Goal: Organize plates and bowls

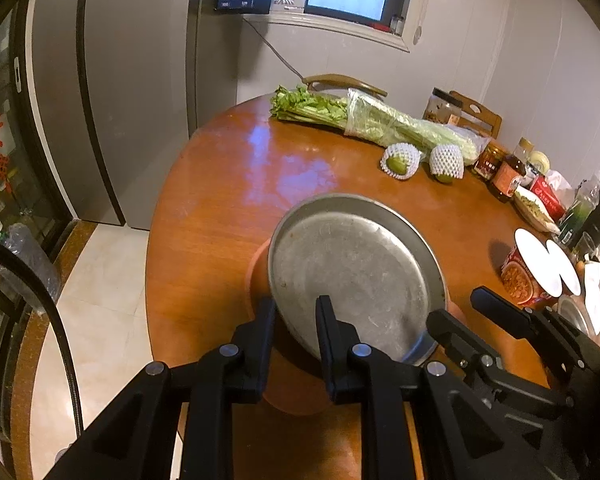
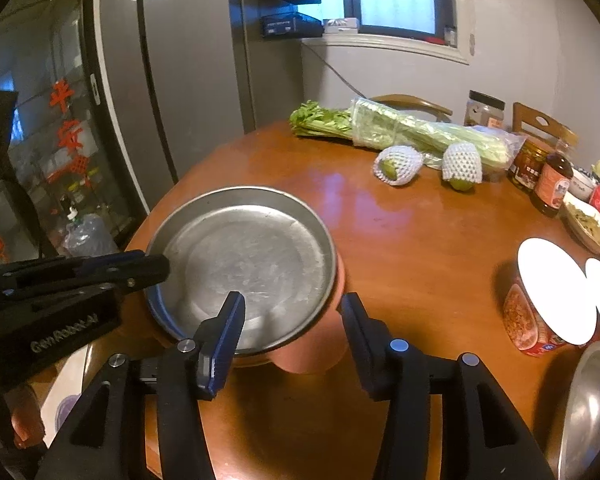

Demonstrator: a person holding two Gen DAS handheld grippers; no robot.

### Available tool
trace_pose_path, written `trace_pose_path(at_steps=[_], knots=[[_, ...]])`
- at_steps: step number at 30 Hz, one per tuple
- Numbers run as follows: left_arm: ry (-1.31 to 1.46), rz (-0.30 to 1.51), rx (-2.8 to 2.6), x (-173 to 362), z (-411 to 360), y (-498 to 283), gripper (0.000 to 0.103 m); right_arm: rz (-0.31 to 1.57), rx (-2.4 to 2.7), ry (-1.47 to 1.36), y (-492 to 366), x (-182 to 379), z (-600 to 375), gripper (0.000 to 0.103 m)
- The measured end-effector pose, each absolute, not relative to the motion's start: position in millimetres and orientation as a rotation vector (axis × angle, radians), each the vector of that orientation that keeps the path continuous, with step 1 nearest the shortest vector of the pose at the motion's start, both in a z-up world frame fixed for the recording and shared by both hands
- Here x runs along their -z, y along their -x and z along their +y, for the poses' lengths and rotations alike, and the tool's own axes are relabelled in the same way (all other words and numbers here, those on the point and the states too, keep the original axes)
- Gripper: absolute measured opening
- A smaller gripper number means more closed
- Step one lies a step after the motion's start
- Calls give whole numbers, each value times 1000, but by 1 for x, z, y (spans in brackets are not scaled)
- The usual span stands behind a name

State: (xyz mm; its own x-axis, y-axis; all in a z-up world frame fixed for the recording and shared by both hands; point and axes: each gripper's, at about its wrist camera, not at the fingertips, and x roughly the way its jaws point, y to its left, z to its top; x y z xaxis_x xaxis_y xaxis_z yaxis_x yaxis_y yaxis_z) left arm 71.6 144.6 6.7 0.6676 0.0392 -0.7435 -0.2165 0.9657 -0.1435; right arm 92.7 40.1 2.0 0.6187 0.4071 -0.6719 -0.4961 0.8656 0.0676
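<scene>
left gripper [image 1: 296,308]: jaws pinching the near-left rim of the metal plate [image 1: 352,276].
right gripper [image 2: 292,312]: jaws spread, straddling the near-right rim, pads not pressing.
metal plate: rests tilted on the terracotta bowl [image 2: 312,348], near-left on the desk [image 1: 220,184].
step judged: seat the plate level and centred on the bowl before letting go; draw the right jaws clear without nudging the rim.
second metal plate [image 2: 592,408]: near right.
writing: "genrobot.ai" on the left gripper body; jar labels too small to read.

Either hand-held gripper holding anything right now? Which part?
Left hand-held gripper is shut on the round metal plate, pinching its near rim. Right hand-held gripper is open, holding nothing.
</scene>
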Motion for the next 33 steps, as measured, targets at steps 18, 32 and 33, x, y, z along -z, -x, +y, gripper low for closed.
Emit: trace_pose_path(at_steps=[18, 32, 33], knots=[[320, 838, -168, 1, 171, -76, 48, 741, -462, 42, -102, -6, 19, 61], [336, 904, -163, 26, 173, -97, 48, 817, -489, 22, -116, 15, 27, 61], [338, 904, -160, 26, 173, -97, 48, 817, -491, 22, -116, 16, 27, 61]])
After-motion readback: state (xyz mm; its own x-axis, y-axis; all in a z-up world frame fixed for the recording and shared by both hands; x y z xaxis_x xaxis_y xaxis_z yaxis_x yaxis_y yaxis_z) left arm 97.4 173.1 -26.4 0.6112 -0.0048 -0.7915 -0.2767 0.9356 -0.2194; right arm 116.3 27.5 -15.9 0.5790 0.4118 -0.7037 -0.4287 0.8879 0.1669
